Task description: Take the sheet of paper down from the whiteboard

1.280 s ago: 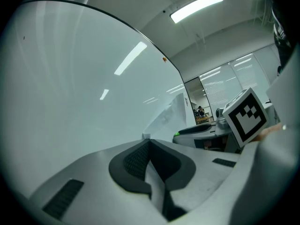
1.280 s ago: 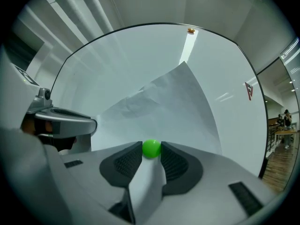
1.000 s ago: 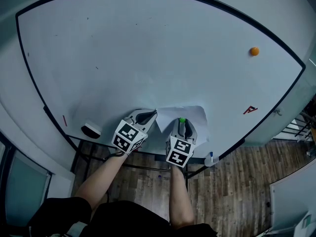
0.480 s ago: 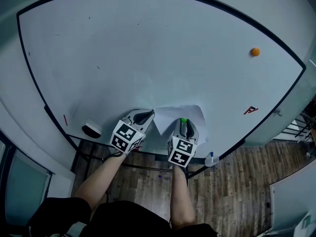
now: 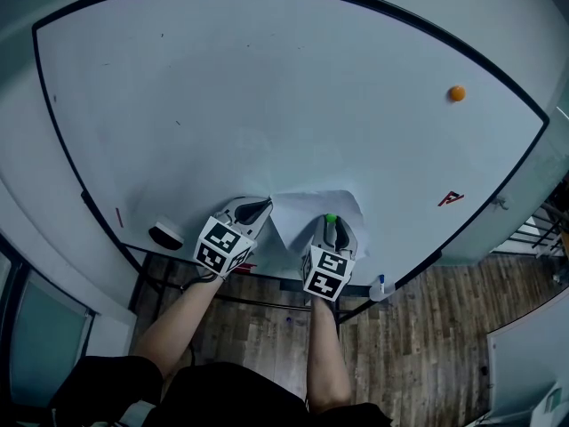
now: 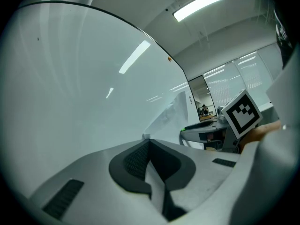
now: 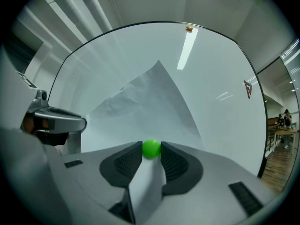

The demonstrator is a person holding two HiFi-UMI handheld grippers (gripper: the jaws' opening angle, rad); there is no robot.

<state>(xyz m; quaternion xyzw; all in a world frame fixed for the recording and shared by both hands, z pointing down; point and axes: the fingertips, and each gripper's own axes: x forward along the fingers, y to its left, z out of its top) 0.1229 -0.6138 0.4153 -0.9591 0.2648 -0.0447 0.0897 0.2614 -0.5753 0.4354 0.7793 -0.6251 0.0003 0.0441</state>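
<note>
Head view: sheet of paper (image 5: 302, 217) low on the whiteboard (image 5: 267, 87), just above its bottom edge, between the 2 hand-held grippers. Left hand-held gripper (image 5: 268, 205) at the upper left corner of the sheet, right hand-held gripper (image 5: 330, 224) over the middle of the sheet, both pointing level at the board.

Left gripper view: pads pressed together, thin edge of the paper pinched between them, small corner sticking out past the tips. Rest of the sheet creased and bowed away from the board, running toward the right hand-held gripper.

Right gripper view: jaws parted only as wide as a round green magnet (image 7: 151, 148), 1 pad touching it on each side. Magnet sitting on the paper, paper rising behind it to a point.

Edges and room: bottom ledge (image 5: 276, 279) of the board directly under both hand-held grippers. At the ledge, eraser (image 5: 165, 235) near the left one, blue-capped marker (image 5: 380, 285) near the right one. Above and to both sides, wide bare board up to the black frame. Orange magnet (image 5: 456, 93) well apart, high on the right. Small red mark (image 5: 451, 198) lower on the right, also apart from the sheet. Below the board, wooden floor (image 5: 418, 345).
</note>
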